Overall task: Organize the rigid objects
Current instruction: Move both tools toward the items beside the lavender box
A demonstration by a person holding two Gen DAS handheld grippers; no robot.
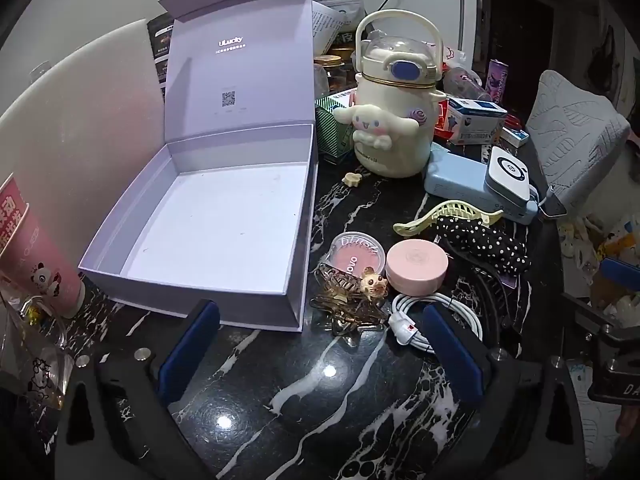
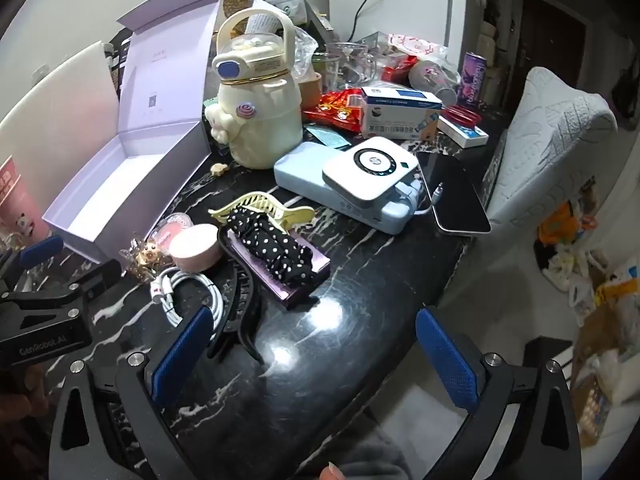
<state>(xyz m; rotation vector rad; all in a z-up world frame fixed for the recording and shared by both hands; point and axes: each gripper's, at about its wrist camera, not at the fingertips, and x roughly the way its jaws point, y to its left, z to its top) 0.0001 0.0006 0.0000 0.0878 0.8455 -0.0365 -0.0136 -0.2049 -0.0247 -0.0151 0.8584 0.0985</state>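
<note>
Left gripper (image 1: pixel 320 332): jaws wide apart, empty.
Right gripper (image 2: pixel 314 338): jaws wide apart, empty.
Ahead: white cable (image 1: pixel 440 312), gold hair clips (image 1: pixel 348 304).
Beside: open box (image 1: pixel 224 220).

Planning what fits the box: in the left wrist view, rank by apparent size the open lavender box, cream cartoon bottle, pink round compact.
1. Open lavender box
2. Cream cartoon bottle
3. Pink round compact, clearly smallest
</note>
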